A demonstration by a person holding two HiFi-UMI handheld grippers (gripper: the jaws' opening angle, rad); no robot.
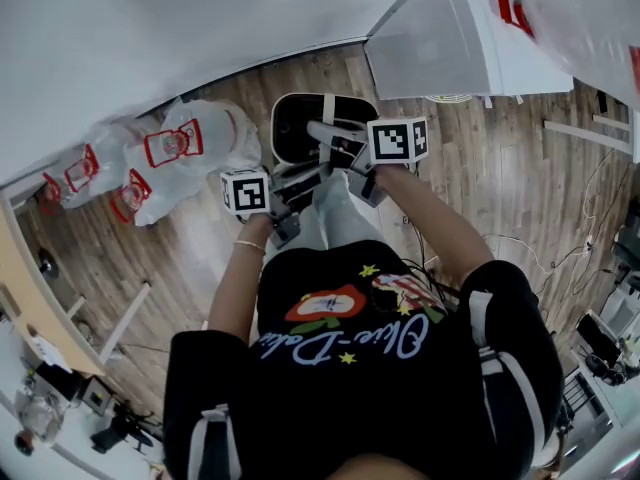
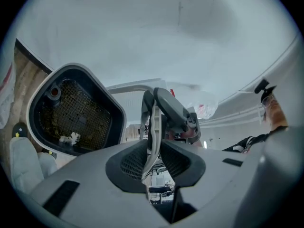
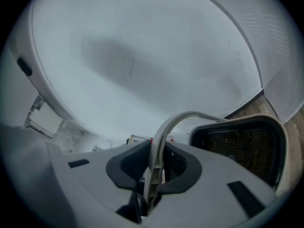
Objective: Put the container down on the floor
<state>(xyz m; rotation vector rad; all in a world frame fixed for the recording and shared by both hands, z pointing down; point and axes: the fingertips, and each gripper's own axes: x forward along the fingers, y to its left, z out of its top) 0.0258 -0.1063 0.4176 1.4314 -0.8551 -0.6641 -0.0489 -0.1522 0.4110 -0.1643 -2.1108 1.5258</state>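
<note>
A white container (image 1: 300, 128) with a dark mesh-lined inside is held by its thin white bail handle (image 1: 327, 138) over the wooden floor by the wall. Whether its base touches the floor I cannot tell. My left gripper (image 1: 298, 186) is shut on the handle (image 2: 153, 127), and the container's open mouth (image 2: 71, 110) shows at the left of the left gripper view. My right gripper (image 1: 342, 155) is shut on the same handle (image 3: 164, 137) a little further along. The container's rim (image 3: 247, 144) shows to the right in the right gripper view.
Clear plastic bags with red print (image 1: 170, 153) lie on the floor to the left of the container. A white cabinet (image 1: 450, 38) stands to its right, and the white wall (image 1: 150, 28) is right behind it. Cables and gear (image 1: 600, 338) lie at the far right.
</note>
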